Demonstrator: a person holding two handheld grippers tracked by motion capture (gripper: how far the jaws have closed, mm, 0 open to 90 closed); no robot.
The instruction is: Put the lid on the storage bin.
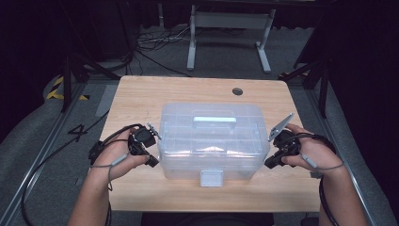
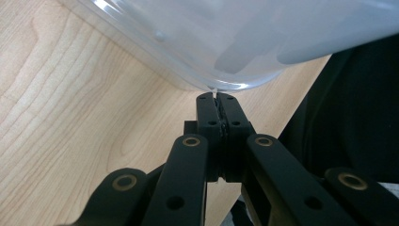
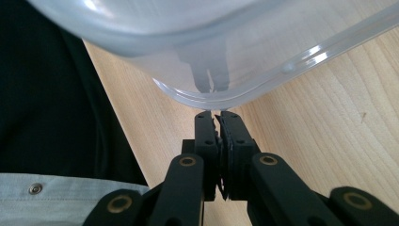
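A clear plastic storage box (image 1: 211, 136) with its lid on stands in the middle of the wooden table (image 1: 141, 94). My left gripper (image 1: 153, 162) sits at the box's near left corner, held in the person's left hand. In the left gripper view its jaws (image 2: 217, 96) are shut with nothing between them, and the tips touch the box's (image 2: 235, 37) lower rounded edge. My right gripper (image 1: 269, 163) sits at the near right corner. Its jaws (image 3: 215, 114) are also shut and empty, with the tips just under the box's (image 3: 188, 28) bottom rim.
The box has a pale handle (image 1: 215, 119) on its lid and a white latch (image 1: 211, 177) on the near side. A round cable hole (image 1: 237, 91) lies at the table's far right. A white metal frame (image 1: 230, 28) and cables are on the floor behind.
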